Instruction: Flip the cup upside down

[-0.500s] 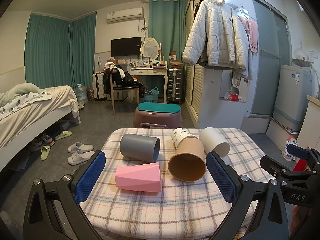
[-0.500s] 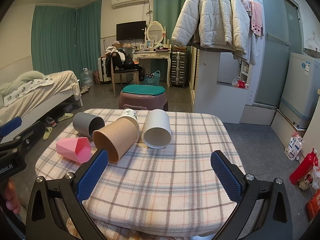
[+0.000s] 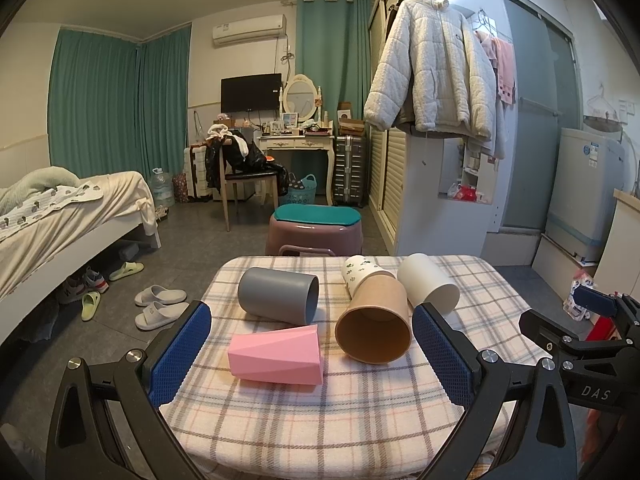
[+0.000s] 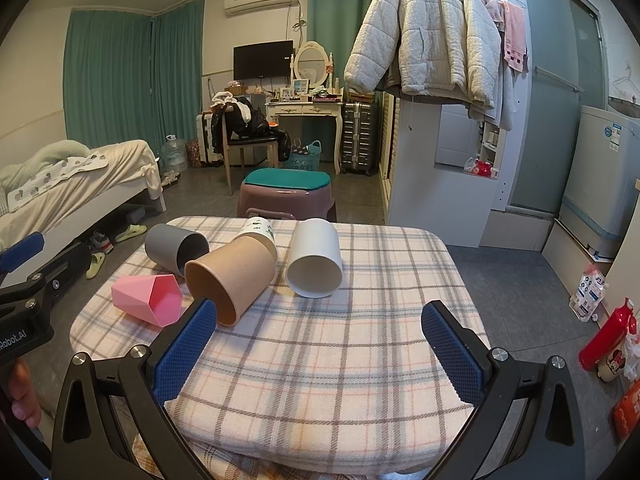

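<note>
Five cups lie on their sides on the plaid-covered bench [image 3: 360, 420], none yet turned over, and neither pair of tongs holds anything: the left tongs [image 3: 312, 354] stand wide open with the pink cup [image 3: 276, 356] lying just ahead between their blue pads, and the right tongs [image 4: 320, 348] are equally wide open over bare cloth. Which cup is meant cannot be told from the task line, but the pink one looks the likeliest first pick — it is the nearest thing to the left tongs and well off to the left of the right tongs, where it shows as the pink cup [image 4: 150, 298] with its mouth turned toward that camera. Its long axis runs crosswise to the left tongs, base toward their left pad and mouth toward the right, so closing straight down would press on base and rim rather than the walls; a turn of the wrist seems needed. The brown cup [image 3: 374, 320] lies ahead and right of the left tongs, mouth facing them, touching the printed cup [image 3: 358, 274] behind it. The grey cup [image 3: 278, 294] sits farther ahead, the white cup [image 3: 428, 282] beyond the right pad.
</note>
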A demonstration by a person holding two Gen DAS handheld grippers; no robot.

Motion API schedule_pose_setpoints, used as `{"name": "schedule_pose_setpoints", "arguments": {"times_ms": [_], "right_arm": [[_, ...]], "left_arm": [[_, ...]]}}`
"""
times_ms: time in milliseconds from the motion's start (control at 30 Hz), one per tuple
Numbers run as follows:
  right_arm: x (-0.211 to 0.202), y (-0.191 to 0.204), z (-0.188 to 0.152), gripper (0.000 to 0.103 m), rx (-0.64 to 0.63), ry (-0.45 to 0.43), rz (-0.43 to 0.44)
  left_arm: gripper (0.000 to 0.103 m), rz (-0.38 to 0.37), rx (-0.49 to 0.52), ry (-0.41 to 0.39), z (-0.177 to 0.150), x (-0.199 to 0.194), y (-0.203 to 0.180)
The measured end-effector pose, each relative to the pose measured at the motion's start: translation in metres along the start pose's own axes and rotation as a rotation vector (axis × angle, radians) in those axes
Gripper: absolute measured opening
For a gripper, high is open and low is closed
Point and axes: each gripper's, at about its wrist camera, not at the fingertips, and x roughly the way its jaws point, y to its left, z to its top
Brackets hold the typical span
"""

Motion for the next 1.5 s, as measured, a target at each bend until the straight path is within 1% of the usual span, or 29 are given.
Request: {"name": "schedule_pose_setpoints", "arguments": {"times_ms": [1367, 1433, 1500], "right_arm": [[0.000, 0.000, 0.000, 0.103, -0.003, 0.006, 0.000], [0.005, 0.006, -0.009, 0.103, -0.004, 0.008, 0.002], [0.009, 0.010, -0.011, 0.103, -0.007, 0.011, 0.003]], "left_arm": [[0.103, 0.000, 0.000, 0.003, -0.001, 0.000, 0.002], [0.103, 0.001, 0.000, 0.003, -0.001, 0.001, 0.002], [0.103, -0.001, -0.004, 0.005, 0.000, 0.002, 0.002]]}}
